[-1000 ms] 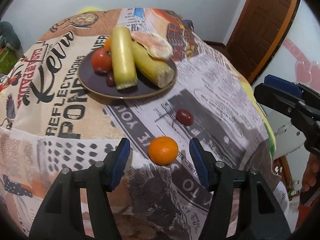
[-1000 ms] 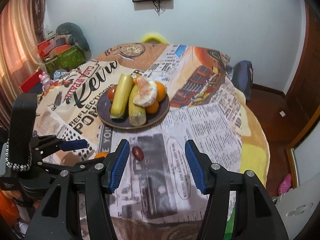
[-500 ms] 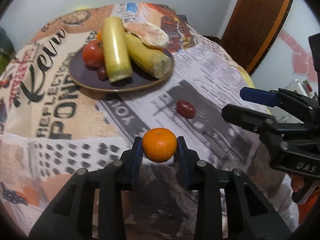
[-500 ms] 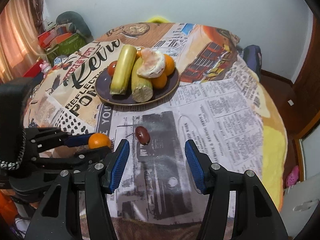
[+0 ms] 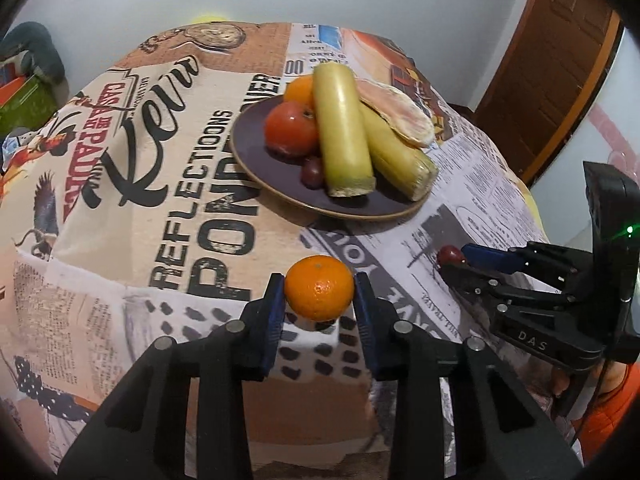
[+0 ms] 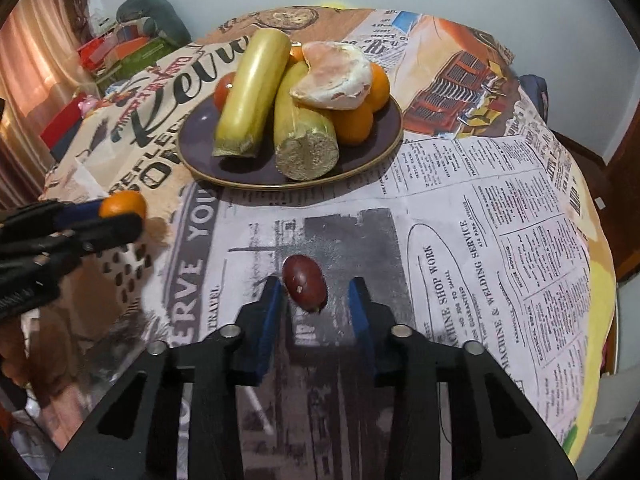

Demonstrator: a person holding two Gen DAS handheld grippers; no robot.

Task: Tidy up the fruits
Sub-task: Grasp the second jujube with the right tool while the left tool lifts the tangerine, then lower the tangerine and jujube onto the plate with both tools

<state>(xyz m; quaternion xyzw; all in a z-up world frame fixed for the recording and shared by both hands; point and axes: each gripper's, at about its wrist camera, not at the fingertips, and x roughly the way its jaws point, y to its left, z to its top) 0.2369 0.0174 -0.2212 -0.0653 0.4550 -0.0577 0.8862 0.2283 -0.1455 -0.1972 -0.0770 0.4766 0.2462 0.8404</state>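
My left gripper [image 5: 319,294] is shut on a small orange [image 5: 319,293] and holds it above the tablecloth; it also shows at the left of the right wrist view [image 6: 122,206]. My right gripper [image 6: 316,294] is open around a dark red grape [image 6: 304,283] lying on the cloth, with gaps on both sides. The grape also shows in the left wrist view [image 5: 449,255]. A dark purple plate [image 5: 256,140] farther back holds two yellow-green stalks, a tomato, oranges, a peeled citrus piece and a grape.
The round table [image 6: 500,240] is covered by a newspaper-print cloth. Its edge drops off at the right and near side. Cluttered boxes [image 6: 120,46] stand by the wall at far left. A wooden door [image 5: 560,60] is at the right.
My left gripper closed on the orange and lifted it. My right gripper moved forward and down, narrowed, and now straddles the grape.
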